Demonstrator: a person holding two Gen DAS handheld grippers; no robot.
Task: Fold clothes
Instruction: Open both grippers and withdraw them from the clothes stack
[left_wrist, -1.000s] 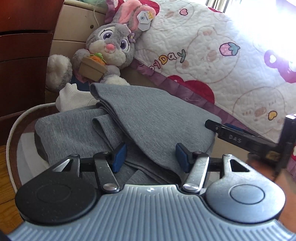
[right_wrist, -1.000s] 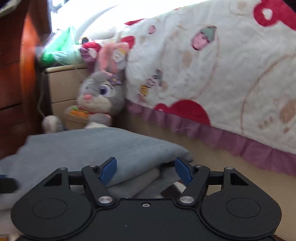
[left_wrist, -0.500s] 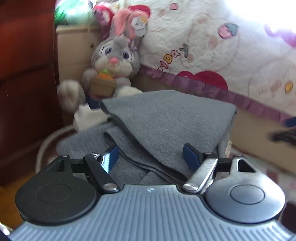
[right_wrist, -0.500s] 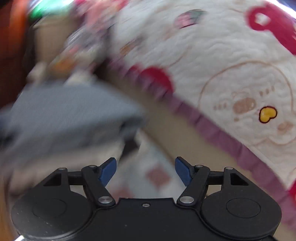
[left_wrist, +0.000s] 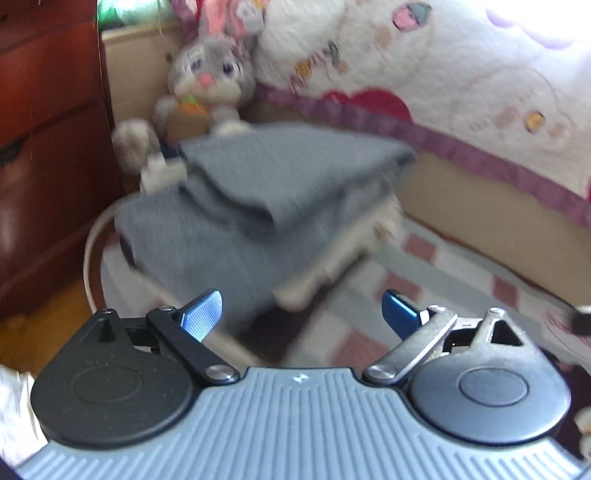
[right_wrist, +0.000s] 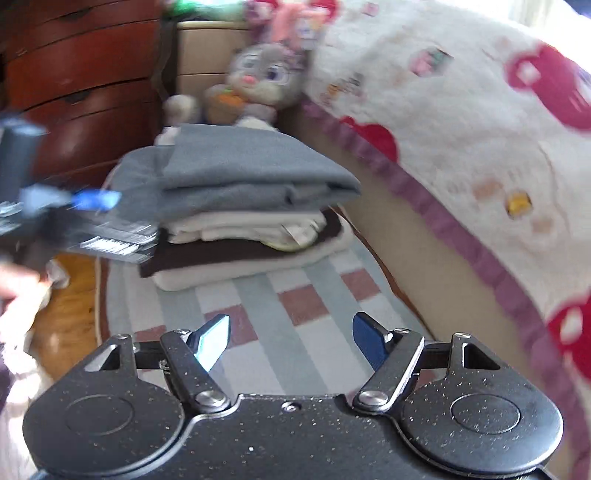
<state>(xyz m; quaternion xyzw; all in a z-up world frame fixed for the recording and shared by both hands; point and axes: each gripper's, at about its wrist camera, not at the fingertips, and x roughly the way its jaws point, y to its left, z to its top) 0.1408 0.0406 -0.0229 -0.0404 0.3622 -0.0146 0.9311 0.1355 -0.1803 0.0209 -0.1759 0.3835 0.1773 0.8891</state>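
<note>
Sitting at about 11 o'clock in the right wrist view, the folded grey garment (right_wrist: 251, 173) tops a stack of clothes (right_wrist: 243, 240) on the checked rug (right_wrist: 295, 306), just in front of the plush bunny (right_wrist: 262, 77). The right gripper (right_wrist: 290, 341) is spread wide and still widening, nothing between its jaws, only rug below. Same for the left gripper (left_wrist: 303, 314): jaws spreading apart, empty, grey garment up at 12 o'clock, clear of the blue pads (left_wrist: 202, 314). The quilted bedspread (right_wrist: 461, 110) hangs at 2 o'clock.
</note>
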